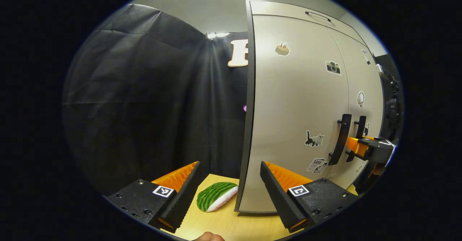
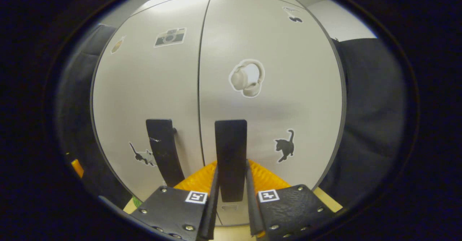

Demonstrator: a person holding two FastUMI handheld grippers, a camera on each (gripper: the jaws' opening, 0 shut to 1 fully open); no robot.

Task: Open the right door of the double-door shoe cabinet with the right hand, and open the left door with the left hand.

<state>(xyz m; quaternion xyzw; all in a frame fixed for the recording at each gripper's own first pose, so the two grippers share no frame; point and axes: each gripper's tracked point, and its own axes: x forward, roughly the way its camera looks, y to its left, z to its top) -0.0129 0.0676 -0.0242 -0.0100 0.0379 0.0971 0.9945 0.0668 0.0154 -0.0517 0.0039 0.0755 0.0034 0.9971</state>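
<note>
- So the shoe cabinet (image 1: pixel 296 100) is standing on the wooden table (image 1: pixel 231 224), both doors look closed, a bunch of stickers on the fronts.
- In the right gripper view the right gripper (image 2: pixel 231 197) has its jaws pinching the right door handle (image 2: pixel 231 154), one finger on each side of that dark vertical bar, low down on it. Looks like both are pressing on it.
- The left door handle (image 2: pixel 164 150) sits just beside it across the door seam, nothing touching it.
- In the left gripper view you can see the right gripper (image 1: pixel 355 147) from the side, far off at the handles, clamped on the farther one (image 1: pixel 359 132); the nearer handle (image 1: pixel 341 138) is the left door's.
- The left gripper (image 1: pixel 231 194) has its jaws spread wide with nothing between them, sitting off the cabinet's left corner, well apart from the handles.
- There's a watermelon-slice toy (image 1: pixel 216 196) lying on the table between the spread jaws, just beside the cabinet's bottom corner.
</note>
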